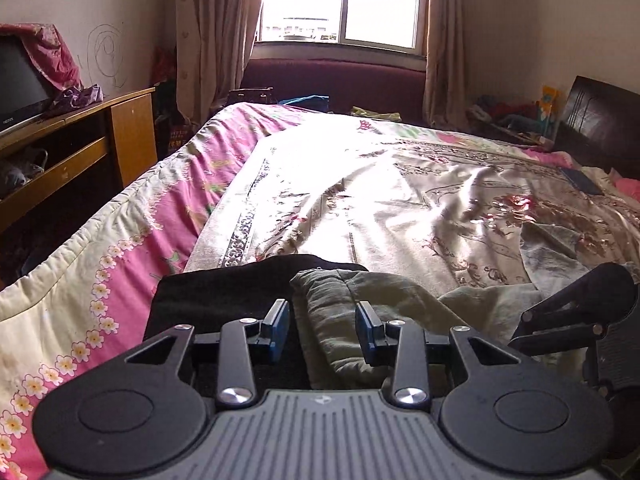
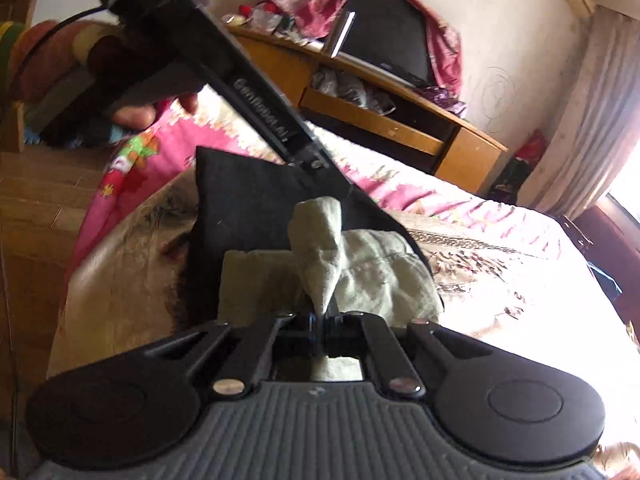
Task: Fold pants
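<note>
Pale green pants (image 1: 400, 292) lie bunched on the bed beside a black garment (image 1: 224, 292). My left gripper (image 1: 324, 330) stands open, its blue pads either side of a thick fold of the pants without pressing it. In the right wrist view my right gripper (image 2: 322, 320) is shut on a pinched ridge of the pants (image 2: 372, 276), which rises to a peak in front of the black garment (image 2: 240, 208). The left gripper (image 2: 316, 162) reaches in from the upper left, held by a hand (image 2: 136, 114), its tip by the black garment.
A shiny floral cover (image 1: 440, 200) tops the bed over a pink flowered quilt (image 1: 168, 200). A wooden desk (image 1: 80, 136) with a TV (image 2: 384, 40) stands along the bed's side. Window (image 1: 340, 0) and curtains are at the far end, with a dark headboard (image 1: 600, 120) at right.
</note>
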Tool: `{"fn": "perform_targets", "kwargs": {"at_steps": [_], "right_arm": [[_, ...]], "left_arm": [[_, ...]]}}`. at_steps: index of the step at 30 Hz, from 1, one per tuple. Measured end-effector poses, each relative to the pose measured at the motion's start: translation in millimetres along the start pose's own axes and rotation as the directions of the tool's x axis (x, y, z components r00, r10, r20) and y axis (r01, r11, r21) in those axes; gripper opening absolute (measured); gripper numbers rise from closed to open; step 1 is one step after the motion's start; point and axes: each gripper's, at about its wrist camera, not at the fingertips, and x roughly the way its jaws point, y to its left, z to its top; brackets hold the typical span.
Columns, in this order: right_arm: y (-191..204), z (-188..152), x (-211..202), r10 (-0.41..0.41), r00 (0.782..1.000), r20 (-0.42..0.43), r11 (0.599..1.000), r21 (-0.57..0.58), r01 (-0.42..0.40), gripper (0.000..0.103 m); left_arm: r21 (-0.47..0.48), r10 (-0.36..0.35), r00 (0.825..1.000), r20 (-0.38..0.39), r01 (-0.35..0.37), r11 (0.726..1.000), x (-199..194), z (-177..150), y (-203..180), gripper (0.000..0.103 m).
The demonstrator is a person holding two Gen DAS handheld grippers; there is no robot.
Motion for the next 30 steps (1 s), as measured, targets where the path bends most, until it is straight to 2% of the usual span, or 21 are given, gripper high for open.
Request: {"fn": "perform_targets", "kwargs": {"at_steps": [2, 5, 7, 8, 9, 10, 13, 14, 16, 17, 19, 21, 23, 24, 25, 26, 27, 28, 30], "right_arm": [[15, -2, 9, 0.036, 0.999, -0.016, 0.999, -0.011, -0.036, 0.005], [35, -7, 25, 0.012, 1.0, -0.026, 1.0, -0.016, -0.012, 0.01], [32, -9, 22, -0.001, 0.999, -0.04, 1.0, 0.025, 0.002, 0.012], [27, -12, 13, -0.007, 0.999, -0.04, 0.999, 0.047, 0.009, 0.014], [22, -16, 4, -0.013, 0.999, -0.046, 0.997, 0.069, 0.016, 0.023], [14, -23, -10, -0.023, 0.998, -0.057, 0.994, 0.107, 0.029, 0.033], [-24, -49, -53, -0.079, 0.991, -0.112, 0.958, 0.266, 0.106, 0.036], [-38, -59, -65, -0.118, 0.983, -0.14, 0.936, 0.316, 0.157, 0.036], [-77, -83, -87, -0.217, 0.952, -0.217, 0.863, 0.414, 0.291, 0.037], [-100, -98, -95, -0.267, 0.925, -0.268, 0.81, 0.458, 0.367, 0.037], [-144, -127, -106, -0.331, 0.867, -0.373, 0.68, 0.543, 0.493, 0.04], [-191, -165, -116, -0.347, 0.819, -0.457, 0.496, 0.652, 0.574, 0.04], [-227, -204, -127, -0.33, 0.8, -0.501, 0.293, 0.751, 0.592, 0.04], [-238, -225, -133, -0.311, 0.8, -0.513, 0.182, 0.794, 0.58, 0.041], [-246, -250, -140, -0.292, 0.816, -0.499, 0.053, 0.843, 0.535, 0.042], [-251, -267, -146, -0.288, 0.833, -0.472, -0.034, 0.875, 0.483, 0.042], [-253, -277, -148, -0.291, 0.847, -0.444, -0.087, 0.894, 0.439, 0.042], [-255, -284, -150, -0.301, 0.854, -0.425, -0.12, 0.905, 0.409, 0.042], [-255, -293, -149, -0.308, 0.872, -0.379, -0.154, 0.925, 0.348, 0.042]], "left_arm": [[0.016, -0.023, 1.0, -0.002, 0.023, 1.0, 1, -2, -10, 0.049], [0.072, -0.037, 0.998, -0.051, 0.04, 0.997, 9, -8, -29, 0.051], [0.16, 0.009, 0.983, -0.183, 0.021, 0.987, 29, -25, -44, 0.052], [0.198, 0.049, 0.973, -0.224, -0.004, 0.98, 38, -34, -48, 0.052], [0.229, 0.083, 0.968, -0.238, -0.027, 0.973, 42, -42, -50, 0.053], [0.234, 0.09, 0.968, -0.234, -0.034, 0.972, 42, -44, -51, 0.053], [0.178, 0.072, 0.979, -0.193, -0.037, 0.983, 30, -30, -55, 0.053], [0.169, 0.053, 0.984, -0.17, -0.024, 0.985, 25, -24, -59, 0.053], [0.161, 0.007, 0.991, -0.132, 0.015, 0.987, 19, -12, -73, 0.053], [0.158, -0.017, 0.993, -0.118, 0.035, 0.987, 20, -8, -81, 0.053], [0.158, -0.078, 0.992, -0.102, 0.094, 0.983, 26, -1, -102, 0.053], [0.154, -0.134, 0.987, -0.088, 0.147, 0.977, 37, 2, -124, 0.053], [0.129, -0.192, 0.977, -0.093, 0.203, 0.971, 55, 2, -148, 0.053], [0.118, -0.221, 0.97, -0.097, 0.232, 0.966, 64, 2, -159, 0.053], [0.114, -0.246, 0.964, -0.099, 0.256, 0.96, 73, 0, -171, 0.053], [0.117, -0.261, 0.96, -0.101, 0.272, 0.955, 82, -1, -181, 0.053], [0.123, -0.271, 0.957, -0.105, 0.283, 0.951, 89, -2, -191, 0.053], [0.13, -0.279, 0.954, -0.11, 0.292, 0.947, 96, -2, -199, 0.053], [0.134, -0.296, 0.947, -0.125, 0.312, 0.94, 108, -2, -212, 0.053]]}}
